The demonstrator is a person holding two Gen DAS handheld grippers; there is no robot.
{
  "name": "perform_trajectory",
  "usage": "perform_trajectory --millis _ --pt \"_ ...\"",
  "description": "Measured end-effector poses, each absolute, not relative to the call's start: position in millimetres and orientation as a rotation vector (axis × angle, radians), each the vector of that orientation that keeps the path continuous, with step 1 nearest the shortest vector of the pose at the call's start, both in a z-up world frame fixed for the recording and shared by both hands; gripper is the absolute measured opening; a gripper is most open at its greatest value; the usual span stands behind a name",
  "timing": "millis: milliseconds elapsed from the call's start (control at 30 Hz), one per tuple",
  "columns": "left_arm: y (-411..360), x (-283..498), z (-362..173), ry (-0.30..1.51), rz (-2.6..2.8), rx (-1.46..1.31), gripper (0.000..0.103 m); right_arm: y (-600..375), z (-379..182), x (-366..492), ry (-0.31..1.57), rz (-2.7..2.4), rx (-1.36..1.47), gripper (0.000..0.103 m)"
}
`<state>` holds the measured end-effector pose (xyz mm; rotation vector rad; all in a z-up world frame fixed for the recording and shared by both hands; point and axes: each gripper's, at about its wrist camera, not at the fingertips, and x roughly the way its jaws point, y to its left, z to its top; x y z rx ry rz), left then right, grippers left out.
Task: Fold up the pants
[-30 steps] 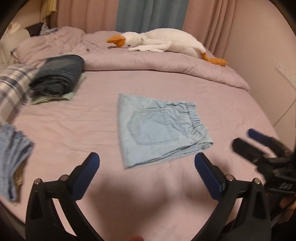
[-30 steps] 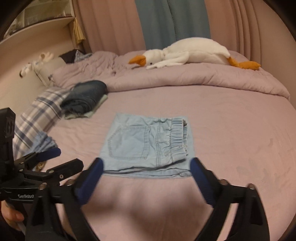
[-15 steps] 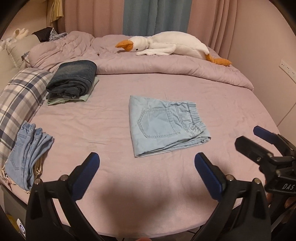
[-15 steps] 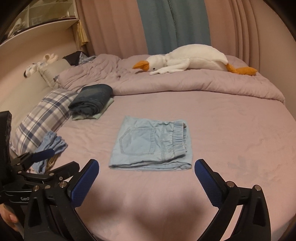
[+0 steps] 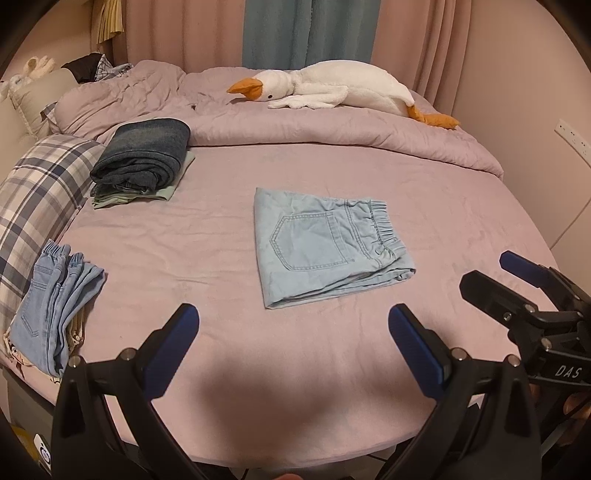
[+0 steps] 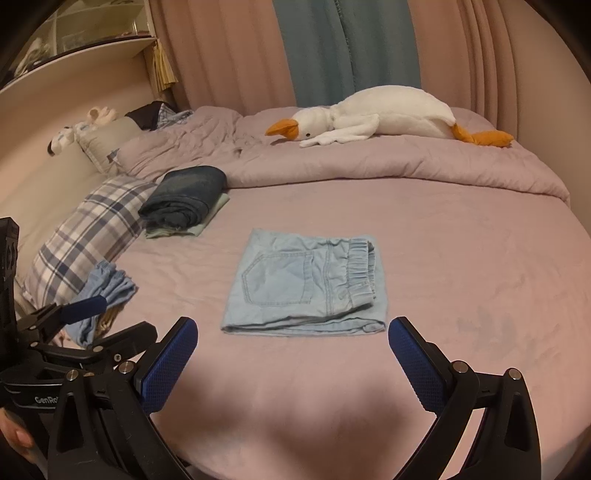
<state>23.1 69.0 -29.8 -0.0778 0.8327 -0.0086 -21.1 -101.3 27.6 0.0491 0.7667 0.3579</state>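
Both tools hang above the near edge of the bed with nothing between their blue pads: the left gripper [image 5: 293, 328] has its fingers spread wide, and the right gripper [image 6: 291, 341] is spread just as wide, neither touching cloth. Compared with a second ago both have drawn back from the bed, so more of the mattress edge shows and the garment looks farther off. The folded light-blue pants [image 5: 327, 245] lie flat in the middle of the mauve sheet [image 5: 221, 258], back pocket up, elastic waistband toward the right. At the left edge a pair of light jeans [image 5: 55, 306] lies crumpled beside a plaid pillow [image 5: 37, 195]. Farther back on the left sits a stack of folded dark jeans [image 5: 142, 157]. Along the far edge a rumpled duvet [image 5: 332, 129] carries a white plush goose [image 5: 332, 92], with pink and teal curtains [image 5: 306, 33] behind.
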Motion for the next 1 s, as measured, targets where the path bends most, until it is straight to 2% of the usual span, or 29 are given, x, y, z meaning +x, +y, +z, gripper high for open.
perform_trajectory --millis 1000 --pt "67.8 25.5 -35.9 0.843 0.008 -0.069 0.103 -101.4 22.9 -20.8 0.786 0.367 0.062 0.102"
